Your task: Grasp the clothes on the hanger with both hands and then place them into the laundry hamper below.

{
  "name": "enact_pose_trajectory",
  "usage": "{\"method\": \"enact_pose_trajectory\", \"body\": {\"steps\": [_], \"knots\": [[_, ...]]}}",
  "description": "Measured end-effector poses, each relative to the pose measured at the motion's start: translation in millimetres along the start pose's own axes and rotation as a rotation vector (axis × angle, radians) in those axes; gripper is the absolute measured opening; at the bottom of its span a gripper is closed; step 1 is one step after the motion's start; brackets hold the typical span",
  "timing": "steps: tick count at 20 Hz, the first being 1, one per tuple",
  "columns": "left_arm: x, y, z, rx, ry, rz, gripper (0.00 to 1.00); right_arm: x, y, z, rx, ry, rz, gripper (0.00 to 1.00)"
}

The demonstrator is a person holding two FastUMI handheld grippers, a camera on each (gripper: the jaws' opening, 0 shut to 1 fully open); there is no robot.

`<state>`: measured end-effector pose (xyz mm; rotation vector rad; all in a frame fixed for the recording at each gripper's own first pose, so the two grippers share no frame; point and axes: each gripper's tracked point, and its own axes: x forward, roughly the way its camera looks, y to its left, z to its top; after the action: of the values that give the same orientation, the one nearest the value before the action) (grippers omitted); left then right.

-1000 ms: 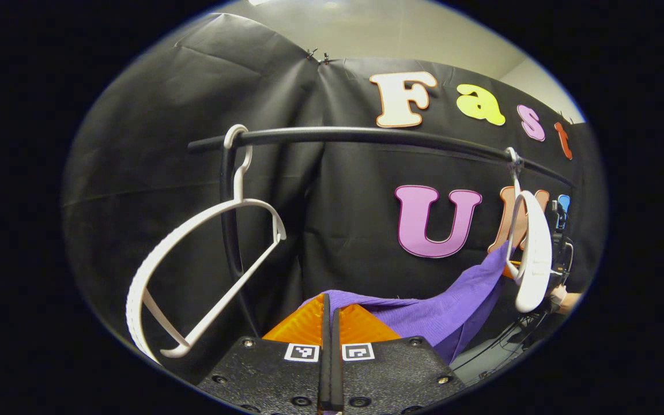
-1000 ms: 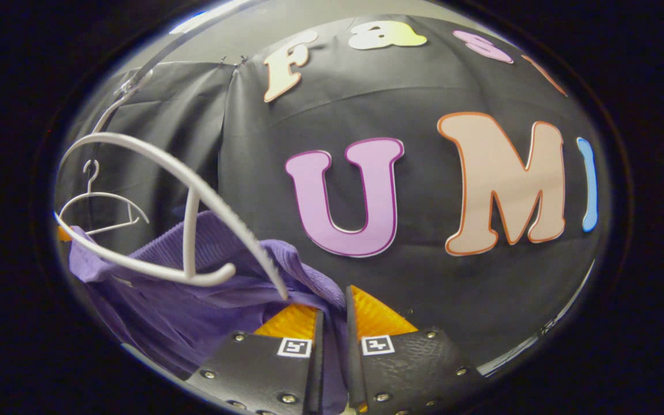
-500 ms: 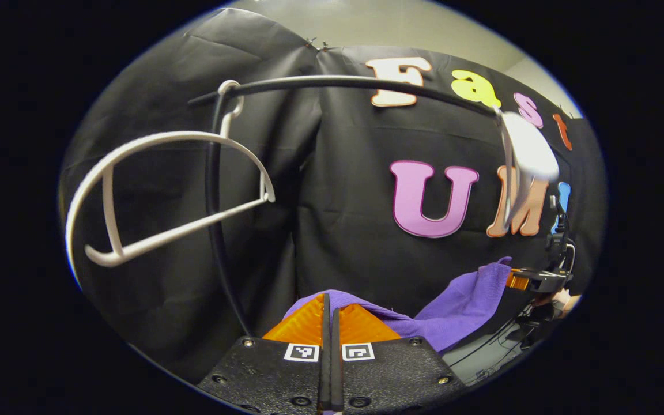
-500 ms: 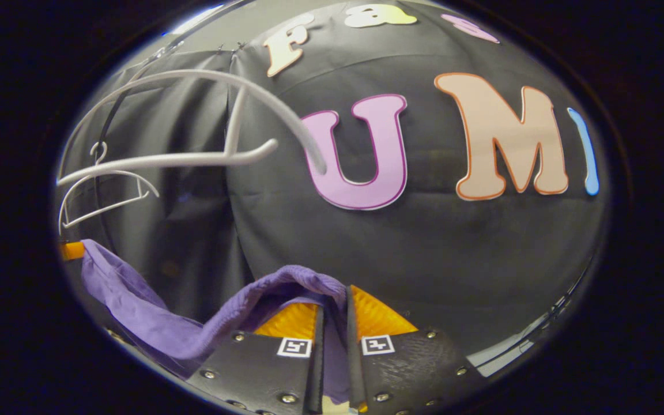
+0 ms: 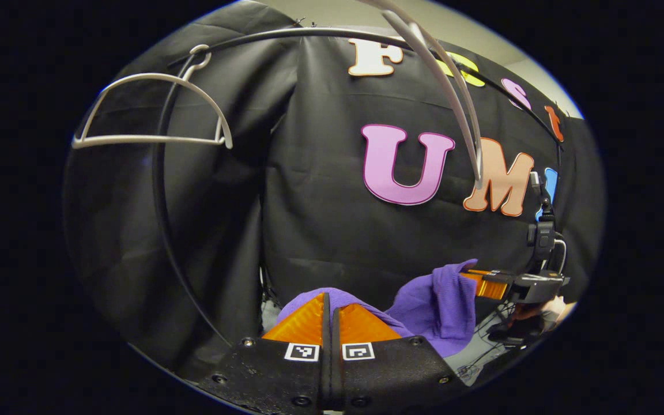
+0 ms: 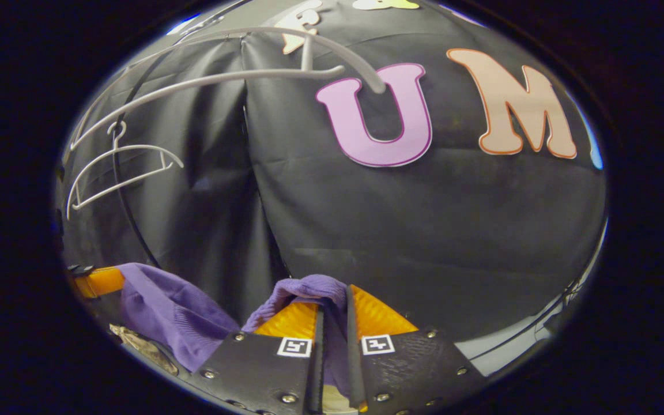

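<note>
We had the left gripper [image 5: 329, 314] pinched tight at six o'clock of the left gripper view, its fingers closed onto a fold of the purple garment [image 5: 436, 302] with barely a slit between them. Over in the right gripper view the right gripper [image 6: 332, 323] was just as committed at six o'clock, fingers nearly together and purple cloth bunched up between them.

Out from there, the garment hung slack between the two grips. From the left gripper view it ran from six o'clock toward four o'clock, where the far gripper held its other end; from the right gripper view it sagged from six o'clock toward eight o'clock. So its long axis lay roughly level, tool to tool, with the middle drooping down.

Further out, up at ten o'clock, a white hanger [image 5: 153, 109] dangled bare from the black rail [image 5: 286, 33], and a second white hanger [image 6: 234, 69] swung high near twelve o'clock, also bare.

So we judged the two-handed grasp done and the garment free of its hanger. What was left: carry it down and release it into the laundry hamper, which we could not make out.
</note>
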<state>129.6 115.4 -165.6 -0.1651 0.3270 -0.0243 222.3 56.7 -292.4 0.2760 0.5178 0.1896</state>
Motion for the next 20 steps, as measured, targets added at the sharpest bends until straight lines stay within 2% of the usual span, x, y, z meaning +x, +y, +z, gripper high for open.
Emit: {"method": "enact_pose_trajectory", "body": {"steps": [6,15,20], "knots": [[23,-36,-20,-0.042,0.04,-0.057,0.01,-6,12,-43,-0.017,0.076,0.021,0.17],[46,-42,-101,-0.007,0.213,-0.043,0.01,-14,4,-124,-0.034,0.238,-0.013,0.18],[44,-44,-156,0.02,0.328,-0.054,0.0,-13,7,-126,-0.019,0.238,-0.008,0.18]]}}
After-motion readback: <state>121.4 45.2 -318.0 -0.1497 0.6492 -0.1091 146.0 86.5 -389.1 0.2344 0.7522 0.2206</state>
